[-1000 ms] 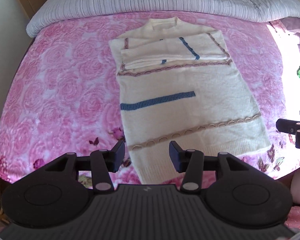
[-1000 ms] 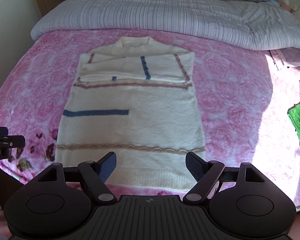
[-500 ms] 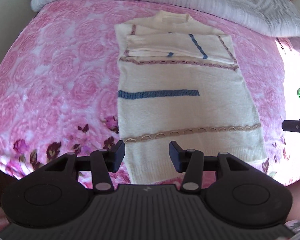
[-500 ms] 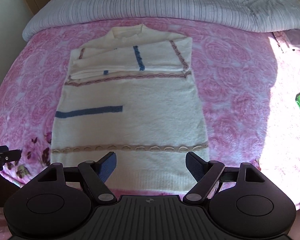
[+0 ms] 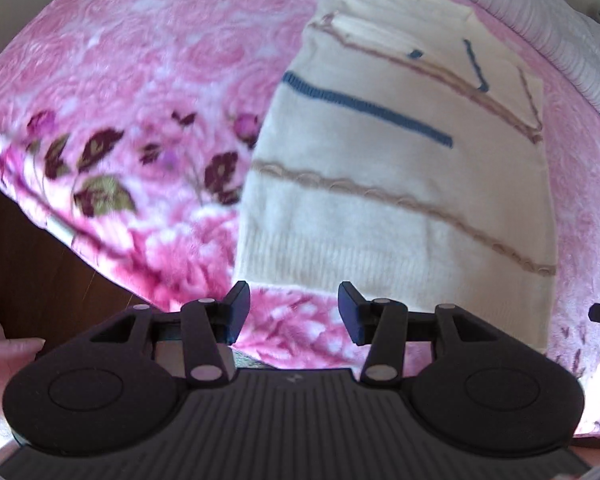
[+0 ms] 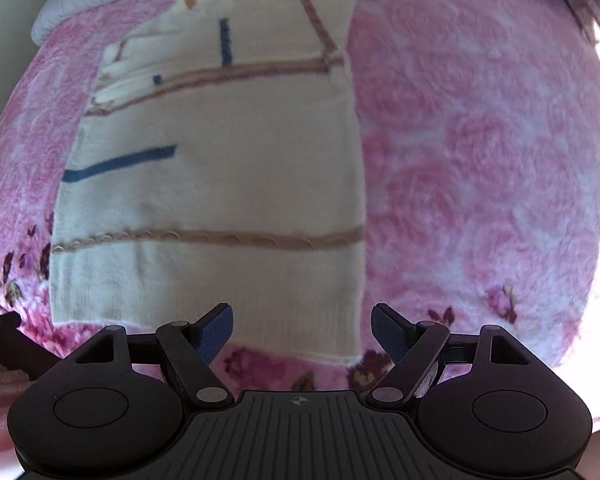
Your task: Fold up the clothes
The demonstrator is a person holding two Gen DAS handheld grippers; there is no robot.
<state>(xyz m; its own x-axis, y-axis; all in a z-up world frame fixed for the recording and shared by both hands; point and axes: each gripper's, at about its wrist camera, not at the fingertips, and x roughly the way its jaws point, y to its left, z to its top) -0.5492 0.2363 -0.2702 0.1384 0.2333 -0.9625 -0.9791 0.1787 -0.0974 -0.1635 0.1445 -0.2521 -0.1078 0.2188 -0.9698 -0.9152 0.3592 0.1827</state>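
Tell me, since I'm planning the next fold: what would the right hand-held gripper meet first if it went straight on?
Probably the sweater's ribbed hem, near its right corner. The right hand-held gripper is open and points at that edge, with a strip of pink blanket just before it. Depth is unclear.

The place is a home bedroom. A bed fills both views, spread with a plush pink blanket (image 6: 480, 160) patterned in roses, and a grey-striped duvet (image 5: 572, 40) is bunched along its far end. A cream knitted sweater (image 6: 220, 168) lies flat on the blanket with its sleeves folded across the chest, and dark wooden flooring (image 5: 40, 272) shows beside the bed edge.
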